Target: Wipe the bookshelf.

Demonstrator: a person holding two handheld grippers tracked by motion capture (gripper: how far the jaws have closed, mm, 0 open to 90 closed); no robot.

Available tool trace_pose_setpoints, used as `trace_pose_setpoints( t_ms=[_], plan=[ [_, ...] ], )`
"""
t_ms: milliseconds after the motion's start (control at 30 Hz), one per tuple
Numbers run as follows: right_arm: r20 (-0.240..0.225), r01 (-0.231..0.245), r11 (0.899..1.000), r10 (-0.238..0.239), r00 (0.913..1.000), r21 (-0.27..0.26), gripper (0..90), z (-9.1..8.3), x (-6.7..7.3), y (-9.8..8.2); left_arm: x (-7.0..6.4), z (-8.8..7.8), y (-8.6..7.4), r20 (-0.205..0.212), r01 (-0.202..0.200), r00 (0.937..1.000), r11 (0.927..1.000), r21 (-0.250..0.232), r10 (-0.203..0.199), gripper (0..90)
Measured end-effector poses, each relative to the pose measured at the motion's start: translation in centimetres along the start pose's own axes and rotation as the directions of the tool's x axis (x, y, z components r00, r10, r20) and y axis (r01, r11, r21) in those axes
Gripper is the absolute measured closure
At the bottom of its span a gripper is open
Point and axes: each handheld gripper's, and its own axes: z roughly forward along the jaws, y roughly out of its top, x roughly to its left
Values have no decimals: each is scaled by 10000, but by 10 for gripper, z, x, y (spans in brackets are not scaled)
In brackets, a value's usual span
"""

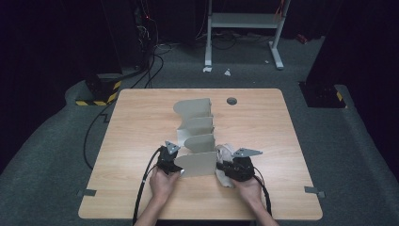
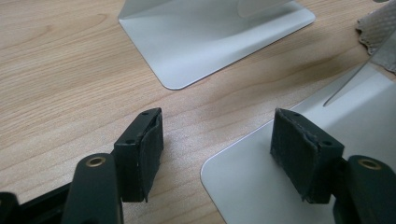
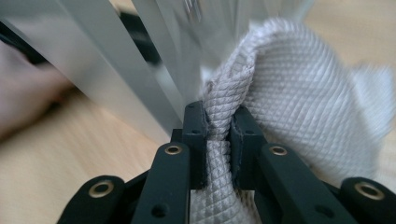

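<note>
Meanwhile, at a wooden table (image 1: 141, 188), a person works a grey file rack (image 1: 197, 141) with a cleaning cloth (image 3: 299, 107). The right gripper (image 3: 218, 126) is clamped on a bunched fold of the cloth, its quilted weave squeezed between the two black pads, and holds it against the rack's near right end, beside the front divider (image 1: 203, 163). The left gripper (image 2: 217, 140) stands with its jaws apart, grasping nothing: one pad rests over the rack's flat base plate (image 2: 261, 186), the other over bare wood, seemingly steadying the rack, though contact is hard to judge from this angle.

The cloth looks soft, light and limp; it will fold and drag rather than push, so a pinch on a gathered wad, as taken now, suits it better than a grip on a loose edge. The rack appears to be thin sheet metal: stiff, smooth and probably slippery, light enough to skate across the table under wiping. Its base edge or a divider's upright rim offers the surest hold.
</note>
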Motion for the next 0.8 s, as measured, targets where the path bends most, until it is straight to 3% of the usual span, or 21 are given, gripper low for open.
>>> trace_pose_setpoints(
  t_ms=[100,267,467,500,700,800],
  plan=[
    [-289,107,9983,-124,9995,-570,794,-16,5,16,0,0,0,13,16,10000,10000,-3,-16,347],
    [-273,938,9905,-970,9949,-1001,795,-38,16,45,0,0,0,28,14,10000,10000,3,-14,349],
    [-361,962,9804,-1038,9939,-1721,796,-52,17,59,0,0,0,82,-20,10000,10000,-16,20,357],
    [-245,1044,9748,-1114,9935,-1971,796,-55,17,65,0,0,0,83,-18,10000,10000,-17,18,357],
    [74,1113,9781,-1118,9937,-1758,795,-38,9,75,0,0,0,131,-33,9999,10000,-28,33,360],
    [-47,746,9844,-763,9971,-1595,795,-26,0,73,0,0,0,224,-157,9996,9999,-57,158,388]
  ],
)
